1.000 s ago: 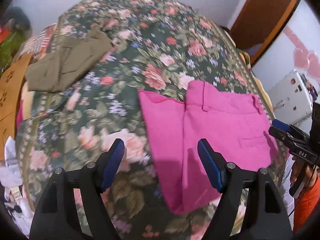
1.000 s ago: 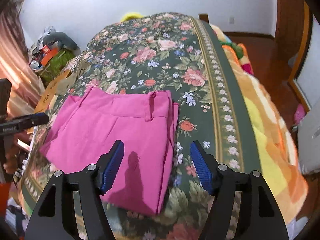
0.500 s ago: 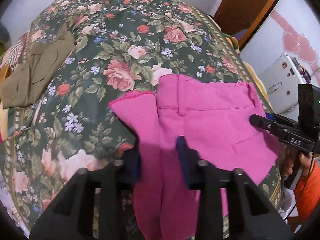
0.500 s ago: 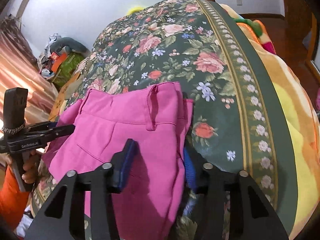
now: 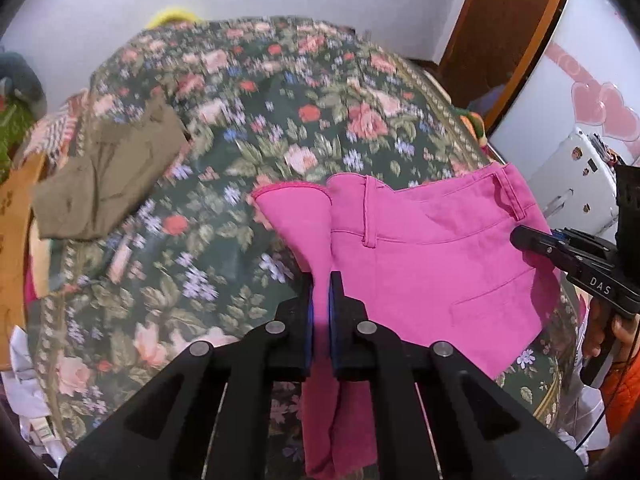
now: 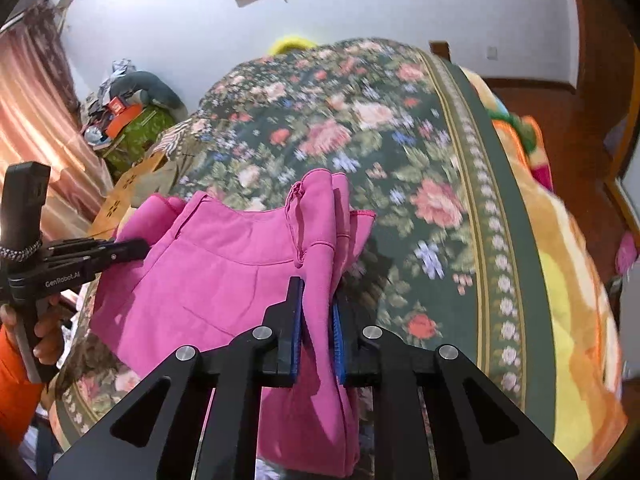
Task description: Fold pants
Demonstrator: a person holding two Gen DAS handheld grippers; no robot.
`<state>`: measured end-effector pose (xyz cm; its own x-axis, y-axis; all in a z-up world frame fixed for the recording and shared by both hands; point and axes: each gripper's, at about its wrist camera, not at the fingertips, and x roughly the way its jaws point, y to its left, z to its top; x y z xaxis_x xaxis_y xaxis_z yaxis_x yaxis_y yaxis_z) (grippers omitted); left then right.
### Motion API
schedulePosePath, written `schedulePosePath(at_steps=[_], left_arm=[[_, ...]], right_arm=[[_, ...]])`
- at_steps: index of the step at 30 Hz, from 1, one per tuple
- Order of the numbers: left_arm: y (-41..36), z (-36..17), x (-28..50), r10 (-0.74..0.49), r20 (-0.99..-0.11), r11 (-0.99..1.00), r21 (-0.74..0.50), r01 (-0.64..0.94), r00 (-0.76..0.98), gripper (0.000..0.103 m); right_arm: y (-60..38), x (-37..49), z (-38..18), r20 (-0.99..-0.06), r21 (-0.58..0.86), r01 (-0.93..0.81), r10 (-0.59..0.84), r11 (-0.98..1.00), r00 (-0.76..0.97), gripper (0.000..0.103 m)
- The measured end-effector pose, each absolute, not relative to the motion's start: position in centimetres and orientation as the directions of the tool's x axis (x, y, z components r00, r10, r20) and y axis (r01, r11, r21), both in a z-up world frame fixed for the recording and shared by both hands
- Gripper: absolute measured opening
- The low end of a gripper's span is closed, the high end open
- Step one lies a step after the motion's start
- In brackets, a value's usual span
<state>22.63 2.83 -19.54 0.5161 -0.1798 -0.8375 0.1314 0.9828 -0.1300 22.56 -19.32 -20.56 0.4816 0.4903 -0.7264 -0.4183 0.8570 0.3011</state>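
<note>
Item: bright pink woven cotton pants (image 5: pixel 420 264), already doubled over into a broad panel, on a bed under a dark green floral bedspread (image 5: pixel 248 128).

Position: near edge of the bed, the lower fabric hanging off it towards the camera. Waistband with belt loops lies on the far side, towards the middle of the bed; the hanging end points back at the holder. Long axis therefore runs from near edge to far side; the waistband runs crosswise, between the two tools.

Left tool (image 5: pixel 320 312): jaws closed almost flush, pinching the left side edge of the pants; cloth rises from the grip as a taut ridge.

Right tool (image 6: pixel 318 332): jaws likewise closed on a bunched right side edge, several layers caught.

Governing relation: each tool holds one side, equally near, with the panel sagging between them and its near part raised off the bedspread. Judgement: the next fold likely carries the near end forward along the long axis towards the waistband.

Also present: folded olive-brown garment (image 5: pixel 104 176), far left of the bed.
</note>
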Motion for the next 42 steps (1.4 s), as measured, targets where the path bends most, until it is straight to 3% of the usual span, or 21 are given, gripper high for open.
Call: schedulePosePath(at_steps=[20, 30, 42], left_arm=[[17.5, -11.2, 24.2, -0.036, -0.698, 0.993, -0.104, -0.051, 0.715, 0.003], [28.2, -13.8, 28.9, 0.090, -0.718, 0.972, -0.089, -0.219, 0.690, 0.003], [35.6, -21.1, 36.5, 0.202, -0.768, 0.939, -0.025, -0.343, 0.608, 0.003]], right_arm=[[-4.4, 27.8, -12.6, -0.625, 0.189, -0.593, 0.562, 0.782, 0.542, 0.011], [6.3, 32.5, -14.1, -0.612, 0.167, -0.666, 0.606, 0.727, 0.509, 0.011], [15.2, 38.4, -19.8, -0.680, 0.153, -0.669, 0.568, 0.728, 0.463, 0.011]])
